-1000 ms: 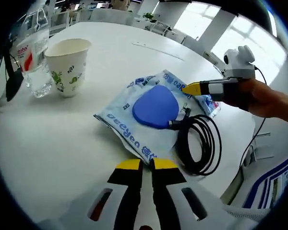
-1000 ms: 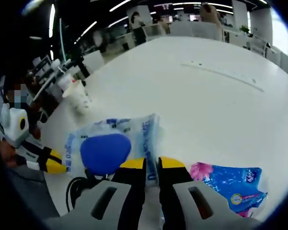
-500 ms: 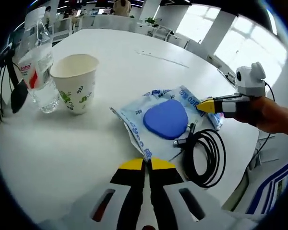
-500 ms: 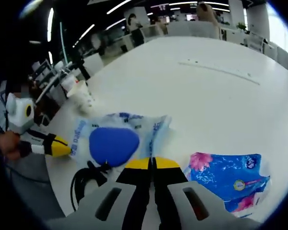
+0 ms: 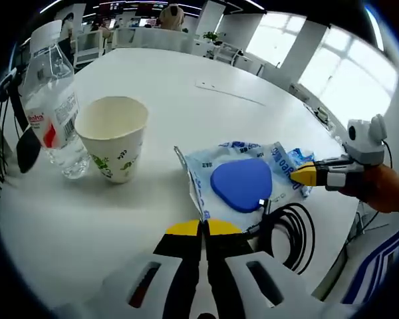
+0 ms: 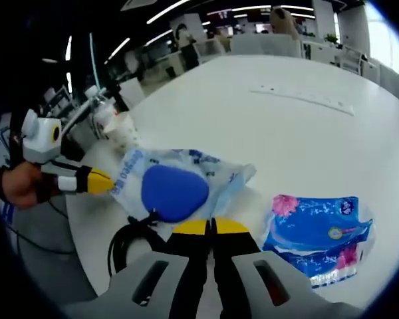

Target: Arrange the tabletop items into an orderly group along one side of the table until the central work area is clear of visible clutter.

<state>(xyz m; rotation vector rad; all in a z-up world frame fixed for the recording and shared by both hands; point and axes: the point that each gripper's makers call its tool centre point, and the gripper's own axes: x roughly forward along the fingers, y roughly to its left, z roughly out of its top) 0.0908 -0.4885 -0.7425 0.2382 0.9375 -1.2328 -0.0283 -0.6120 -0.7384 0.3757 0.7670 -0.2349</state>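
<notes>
- Left gripper (image 5: 202,228): jaws pressed together at the near edge of the clear printed bag (image 5: 219,174); whether it pinches the plastic, I can't tell.
- Blue mouse (image 5: 242,184) lies on that bag, its black cable (image 5: 289,229) coiled beside.
- Right gripper (image 6: 210,226): jaws together too, above the cable.
- Paper cup (image 5: 113,137) and water bottle (image 5: 52,104) stand touching on the white table (image 5: 153,86).
- Blue tissue pack (image 6: 316,232) lies just beside the bag.

A white round table (image 5: 186,80) stands in a bright open-plan office. Beyond its far edge sit pale chairs (image 5: 143,36) and a potted plant (image 5: 214,36). Large windows (image 5: 332,70) glow along one side. Long ceiling lights (image 6: 186,6) run overhead. A person (image 6: 186,40) stands in the distance.
</notes>
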